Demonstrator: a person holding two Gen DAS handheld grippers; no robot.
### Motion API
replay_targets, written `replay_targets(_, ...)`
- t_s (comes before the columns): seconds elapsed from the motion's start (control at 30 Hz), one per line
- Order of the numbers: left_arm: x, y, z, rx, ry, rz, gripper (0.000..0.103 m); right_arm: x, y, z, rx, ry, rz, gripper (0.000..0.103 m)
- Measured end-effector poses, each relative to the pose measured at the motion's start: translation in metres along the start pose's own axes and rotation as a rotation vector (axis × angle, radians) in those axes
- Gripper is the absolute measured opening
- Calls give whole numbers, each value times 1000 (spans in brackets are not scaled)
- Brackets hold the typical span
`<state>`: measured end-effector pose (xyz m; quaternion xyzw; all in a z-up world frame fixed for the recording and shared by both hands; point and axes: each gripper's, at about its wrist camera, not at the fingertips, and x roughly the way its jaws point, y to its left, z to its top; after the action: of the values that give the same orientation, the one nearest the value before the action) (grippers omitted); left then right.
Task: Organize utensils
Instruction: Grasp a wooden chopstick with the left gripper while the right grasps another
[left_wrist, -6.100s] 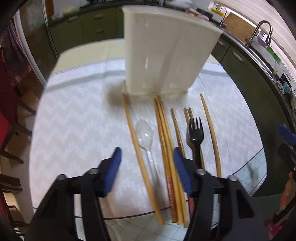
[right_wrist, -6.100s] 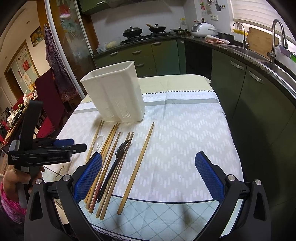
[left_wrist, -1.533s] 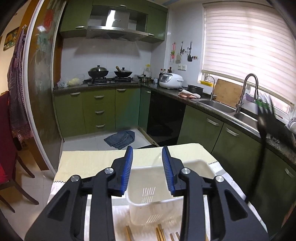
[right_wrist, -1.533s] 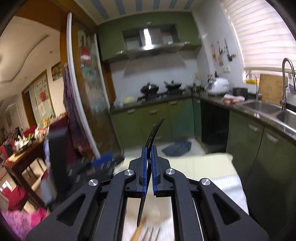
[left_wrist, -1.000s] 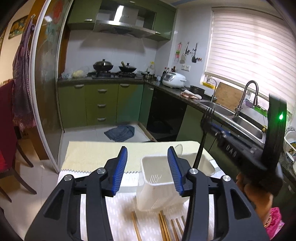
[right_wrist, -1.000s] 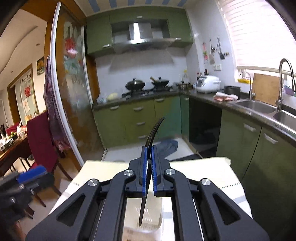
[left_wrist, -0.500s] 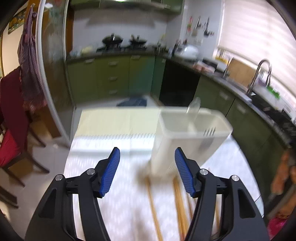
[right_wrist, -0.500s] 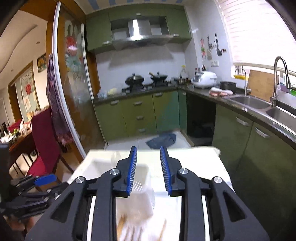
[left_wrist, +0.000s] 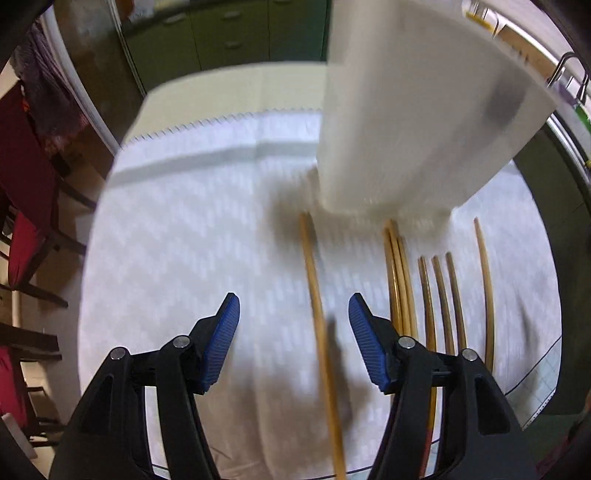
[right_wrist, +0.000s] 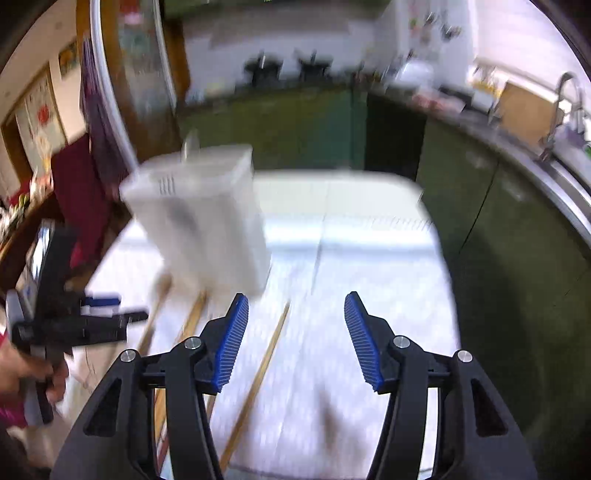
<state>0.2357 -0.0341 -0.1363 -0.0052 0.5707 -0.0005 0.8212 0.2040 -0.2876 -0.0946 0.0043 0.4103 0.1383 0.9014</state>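
Observation:
A white utensil holder (left_wrist: 406, 110) stands on the patterned tablecloth (left_wrist: 192, 229); a dark blur shows through its wall. Several wooden chopsticks lie in front of it. My left gripper (left_wrist: 293, 314) hangs open above the cloth, tipped steeply down, with one lone chopstick (left_wrist: 314, 295) on the cloth under the gap between its pads and a chopstick bundle (left_wrist: 397, 280) just right of it. In the right wrist view the holder (right_wrist: 207, 221) has a clear spoon (right_wrist: 190, 146) sticking out. My right gripper (right_wrist: 295, 314) is empty, its jaws opening, over a chopstick (right_wrist: 258, 376).
Green cabinets (right_wrist: 303, 122) line the far wall and a counter with a sink tap (right_wrist: 557, 107) runs along the right. Red chairs (left_wrist: 22, 184) stand left of the table. A hand (right_wrist: 22, 373) holds the left gripper (right_wrist: 110, 310) at the table's left.
The right gripper was shut on a black fork; its jaws have spread and the fork is gone from them. Both grippers tipped down toward the table. The left jaws widened.

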Motion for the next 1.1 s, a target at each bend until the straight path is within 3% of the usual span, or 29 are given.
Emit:
replay_targets(0.1,7,-2,3,-10,36,19,58,34,1,-14,10,162,29,54)
replay_targets(0.2,12,0,6,-28,69,19,53,52,1,-21,15,235,24,54)
replay_targets(0.43,28,8,10,-51,106,13,45,60,7,-5,26,274,12,69)
replay_targets(0.53,29,9,11,-45,102,28,31,63,7,-1,28,296,12,69)
replay_targets(0.57,29,7,13,-37,104,30,20,66,6,1,31,305,7,67)
replay_targets(0.63,31,7,16,-21,117,27,9,72,7,5,30,319,-9,54)
replay_targets(0.7,32,8,17,-7,124,27,8,82,7,7,37,356,-11,38)
replay_targets(0.8,30,8,15,3,126,28,8,94,10,7,32,399,-25,33)
replay_targets(0.97,31,20,14,21,127,49,8,112,17,5,46,472,-4,33)
replay_targets(1.1,31,22,14,36,134,55,8,117,28,4,19,488,-37,32)
